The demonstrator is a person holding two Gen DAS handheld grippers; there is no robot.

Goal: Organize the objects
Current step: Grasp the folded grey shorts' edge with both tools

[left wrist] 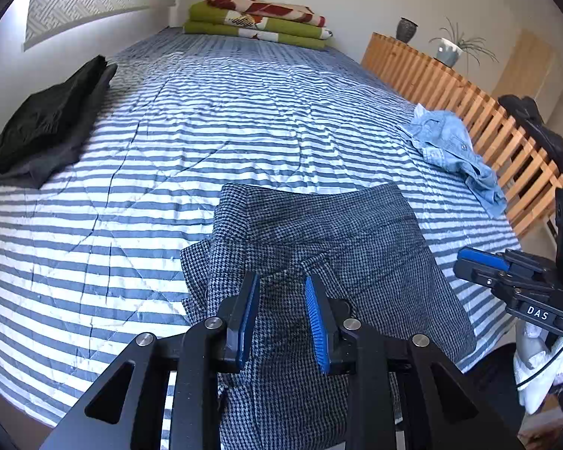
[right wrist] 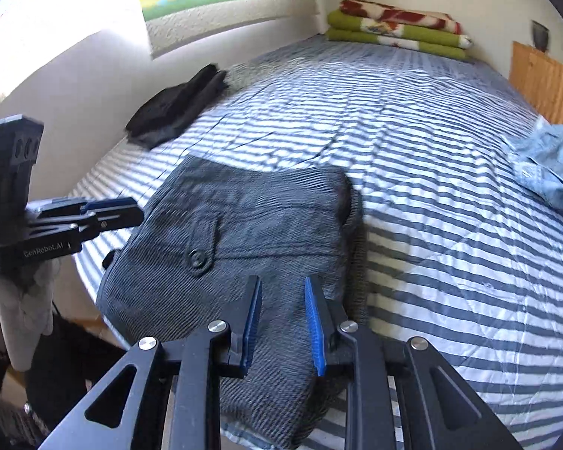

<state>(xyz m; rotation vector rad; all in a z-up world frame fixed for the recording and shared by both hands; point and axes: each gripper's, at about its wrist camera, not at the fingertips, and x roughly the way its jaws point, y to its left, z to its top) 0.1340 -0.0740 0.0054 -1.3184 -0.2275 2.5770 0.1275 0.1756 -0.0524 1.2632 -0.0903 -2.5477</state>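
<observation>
over the houndstooth garment (left wrist: pixel 319 247), both the left gripper (left wrist: pixel 281 281) and right gripper (right wrist: pixel 281 281) hover, jaws narrowly parted and empty, likely ready to fold it.

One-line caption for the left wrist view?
Left hand-held gripper, jaws apart, above folded houndstooth garment on striped bedspread; denim shirt lies crumpled at right.

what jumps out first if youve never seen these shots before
The blue and white striped bedspread fills nearly everything. On it at the near edge lies a grey checked garment, folded, with both pairs of tongs, left and right, poised just above it, jaws slightly apart and empty. Next come the dark folded clothes by the wall on the left, the crumpled denim shirt on the right and the green flowered blankets stacked at the far end.
</observation>
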